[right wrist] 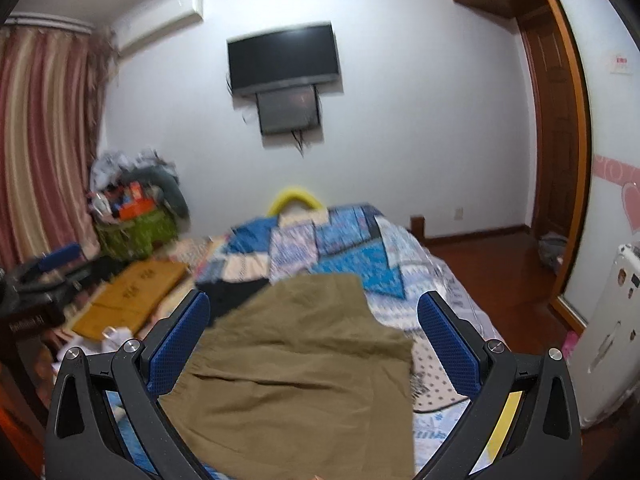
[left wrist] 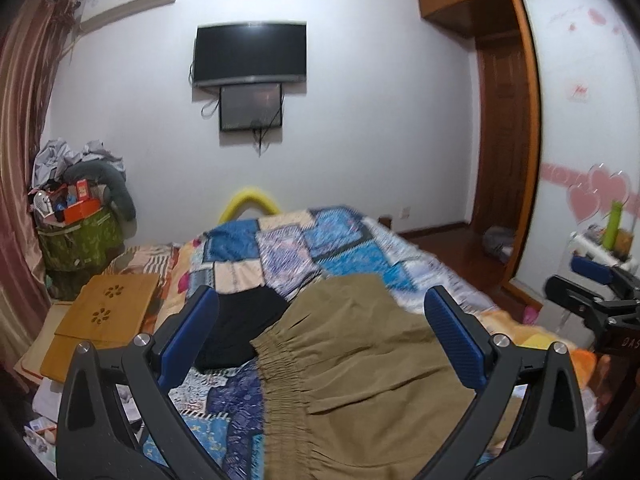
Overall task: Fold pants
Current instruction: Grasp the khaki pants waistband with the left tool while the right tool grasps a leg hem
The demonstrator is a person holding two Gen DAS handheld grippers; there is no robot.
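Your left gripper (left wrist: 318, 332), black-armed with blue ribbed pads, hangs above the bed with its fingers (left wrist: 454, 340) spread wide and nothing between them. Below it lie the olive-brown cotton pants with a gathered elastic waistband (left wrist: 352, 364), spread on the blue, white and peach patchwork quilt (left wrist: 280, 248) that covers the bed. The ruched waistband runs down the pants' left edge in your left wrist view, and the far end of the cloth reaches toward the middle of the quilt. A black folded garment (left wrist: 240, 328) rests on the quilt just left of the pants, its near corner tucked against the waistband.

Your right gripper (right wrist: 314, 332), of the same make, also stands with fingers (right wrist: 180, 340) wide apart and grips nothing; it hovers over the plain, flat end of the pants (right wrist: 296, 368), which fill the lower middle of your right wrist view. Whether either gripper touches the cloth cannot be told. Each gripper shows at the edge of the other's camera, the right one (left wrist: 592, 284) at far right, the left one (right wrist: 44, 276) at far left.

A light wooden lap tray with flower-shaped cut-outs (left wrist: 104, 304) lies beside the bed's left edge. On the white far wall hangs a black flat-screen television (left wrist: 251, 53), with a smaller dark screen (left wrist: 251, 107) mounted directly beneath it
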